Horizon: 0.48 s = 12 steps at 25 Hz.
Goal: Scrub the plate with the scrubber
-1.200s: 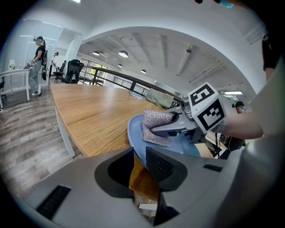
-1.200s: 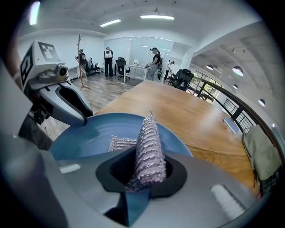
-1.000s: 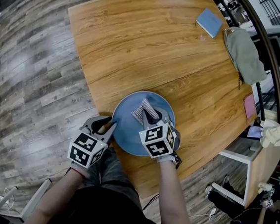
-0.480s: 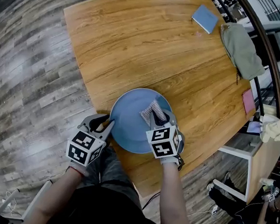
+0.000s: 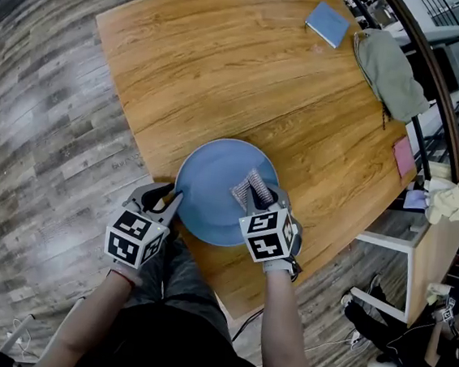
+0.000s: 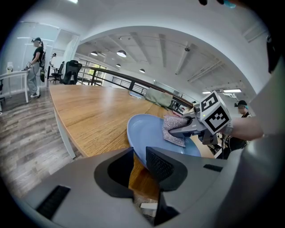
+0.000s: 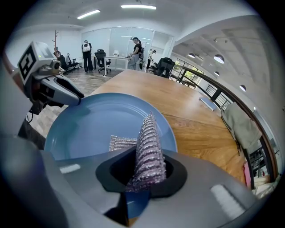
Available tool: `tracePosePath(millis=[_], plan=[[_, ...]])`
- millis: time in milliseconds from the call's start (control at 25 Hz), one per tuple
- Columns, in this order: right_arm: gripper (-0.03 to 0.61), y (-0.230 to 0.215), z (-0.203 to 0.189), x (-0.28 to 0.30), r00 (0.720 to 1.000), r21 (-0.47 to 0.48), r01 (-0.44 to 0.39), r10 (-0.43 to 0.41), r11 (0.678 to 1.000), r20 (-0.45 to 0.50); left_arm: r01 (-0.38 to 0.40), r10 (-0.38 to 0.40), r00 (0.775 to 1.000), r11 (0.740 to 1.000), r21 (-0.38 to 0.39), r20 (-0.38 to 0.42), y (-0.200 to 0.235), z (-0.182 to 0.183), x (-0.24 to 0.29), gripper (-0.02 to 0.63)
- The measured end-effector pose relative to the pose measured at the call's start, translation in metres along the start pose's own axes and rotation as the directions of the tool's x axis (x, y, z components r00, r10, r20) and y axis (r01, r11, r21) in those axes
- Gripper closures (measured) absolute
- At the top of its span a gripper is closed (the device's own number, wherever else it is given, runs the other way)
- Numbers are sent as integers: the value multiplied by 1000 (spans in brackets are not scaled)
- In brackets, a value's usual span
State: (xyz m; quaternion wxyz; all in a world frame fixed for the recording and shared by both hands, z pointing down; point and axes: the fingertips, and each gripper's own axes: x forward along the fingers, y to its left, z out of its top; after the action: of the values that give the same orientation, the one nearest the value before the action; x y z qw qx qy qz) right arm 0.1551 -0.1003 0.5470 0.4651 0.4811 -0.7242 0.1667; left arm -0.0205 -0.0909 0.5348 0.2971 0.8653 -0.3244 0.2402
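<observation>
A blue plate lies at the near edge of the wooden table. My left gripper is shut on the plate's left rim; in the left gripper view the rim runs between the jaws of the left gripper. My right gripper is shut on a silvery mesh scrubber, which rests on the right part of the plate. In the right gripper view the scrubber stands folded between the jaws of the right gripper, its free end lying on the plate.
A blue notebook and a grey-green cloth bag lie at the table's far right. A pink item sits at the right edge. The plate overhangs the near table edge above the person's lap. People stand far off.
The right gripper has slid the scrubber from the plate's upper middle toward its right side. The left gripper has stayed clamped on the rim.
</observation>
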Motion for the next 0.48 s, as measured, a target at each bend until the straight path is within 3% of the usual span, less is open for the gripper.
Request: tracePosePath(millis=[480], plan=[[508,7,-12,-8,999,-14,-11,10,1000,-51,-4,4,1000,1000,23,-21,2,0,-1,534]])
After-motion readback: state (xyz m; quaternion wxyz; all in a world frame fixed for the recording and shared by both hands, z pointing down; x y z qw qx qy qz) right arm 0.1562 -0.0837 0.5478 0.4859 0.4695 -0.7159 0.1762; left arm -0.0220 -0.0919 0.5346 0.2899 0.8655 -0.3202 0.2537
